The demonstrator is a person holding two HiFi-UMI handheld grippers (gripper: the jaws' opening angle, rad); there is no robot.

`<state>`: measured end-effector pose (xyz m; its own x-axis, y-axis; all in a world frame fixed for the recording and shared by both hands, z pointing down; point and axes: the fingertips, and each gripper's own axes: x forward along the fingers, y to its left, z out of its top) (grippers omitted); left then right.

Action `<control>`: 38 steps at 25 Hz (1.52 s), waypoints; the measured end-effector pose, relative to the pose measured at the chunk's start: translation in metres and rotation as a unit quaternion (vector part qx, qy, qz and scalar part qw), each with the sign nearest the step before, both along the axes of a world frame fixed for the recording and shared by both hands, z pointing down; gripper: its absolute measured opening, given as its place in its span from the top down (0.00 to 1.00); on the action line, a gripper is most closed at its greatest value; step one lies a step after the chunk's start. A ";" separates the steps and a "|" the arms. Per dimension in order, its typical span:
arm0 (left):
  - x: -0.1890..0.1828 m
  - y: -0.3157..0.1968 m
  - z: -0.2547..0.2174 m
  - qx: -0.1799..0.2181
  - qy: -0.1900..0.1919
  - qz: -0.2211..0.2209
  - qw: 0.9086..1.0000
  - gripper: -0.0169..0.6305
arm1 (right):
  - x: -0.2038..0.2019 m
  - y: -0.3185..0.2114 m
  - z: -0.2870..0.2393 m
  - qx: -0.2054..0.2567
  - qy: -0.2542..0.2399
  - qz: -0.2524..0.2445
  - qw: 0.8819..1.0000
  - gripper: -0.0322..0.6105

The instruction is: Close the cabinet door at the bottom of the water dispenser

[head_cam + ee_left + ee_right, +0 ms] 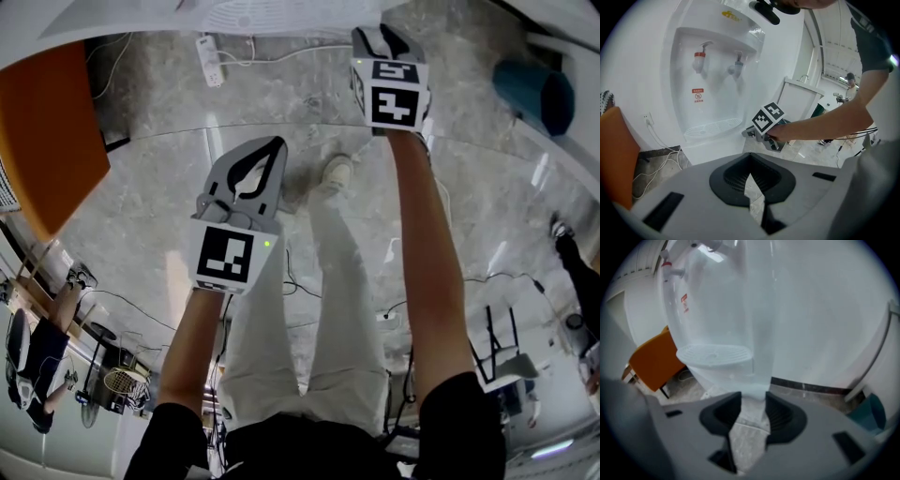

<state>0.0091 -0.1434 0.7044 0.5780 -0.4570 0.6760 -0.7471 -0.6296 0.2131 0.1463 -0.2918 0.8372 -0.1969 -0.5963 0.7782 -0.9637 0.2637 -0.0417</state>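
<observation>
Dispenser (717, 70) stands white against the wall ahead of you, with red and blue taps (699, 58) above its tray (712, 126) and an orange chair (614, 154) off to its left. Your right gripper (752, 132) is stretched out low at the right edge of the dispenser's lower front (715, 147), below and just right of the tray. In the right gripper view its jaws stand apart with nothing clamped. The corner of that lower front shows in the gap just past the tips, but you cannot tell whether they touch it. No view shows whether the door there sits flush or ajar. Your left gripper (262, 159) hangs over the floor (141, 216), nearer your body and well apart from the dispenser; its jaws meet at the tips and hold nothing. In the head view both your arms reach forward above your legs, the right one further out than the left.
</observation>
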 end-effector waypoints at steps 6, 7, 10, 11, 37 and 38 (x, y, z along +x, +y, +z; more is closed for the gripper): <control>-0.003 -0.004 0.001 0.005 -0.003 0.000 1.000 0.96 | 0.003 -0.012 0.000 0.006 -0.008 0.011 1.000 0.69; -0.003 -0.003 0.001 0.005 -0.003 0.000 1.000 0.96 | 0.003 -0.013 0.001 0.006 -0.009 0.012 1.000 0.69; -0.004 -0.002 0.001 0.004 -0.003 -0.001 1.000 0.96 | 0.005 -0.016 0.002 0.005 -0.005 0.009 1.000 0.68; -0.005 -0.003 0.001 0.004 -0.003 -0.001 1.000 0.96 | 0.005 -0.016 0.003 0.003 -0.001 0.006 1.000 0.68; -0.004 -0.003 -0.040 0.022 -0.001 0.015 1.000 0.96 | -0.003 0.015 -0.036 -0.017 0.004 -0.025 1.000 0.72; -0.004 -0.002 -0.047 0.024 0.000 0.017 1.000 0.96 | -0.003 0.020 -0.045 -0.016 0.003 -0.026 1.000 0.73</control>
<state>0.0055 -0.1451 0.6577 0.5936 -0.4694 0.6537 -0.7252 -0.6641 0.1817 0.1432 -0.2721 0.7925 -0.2225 -0.5605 0.7977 -0.9491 0.3117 -0.0457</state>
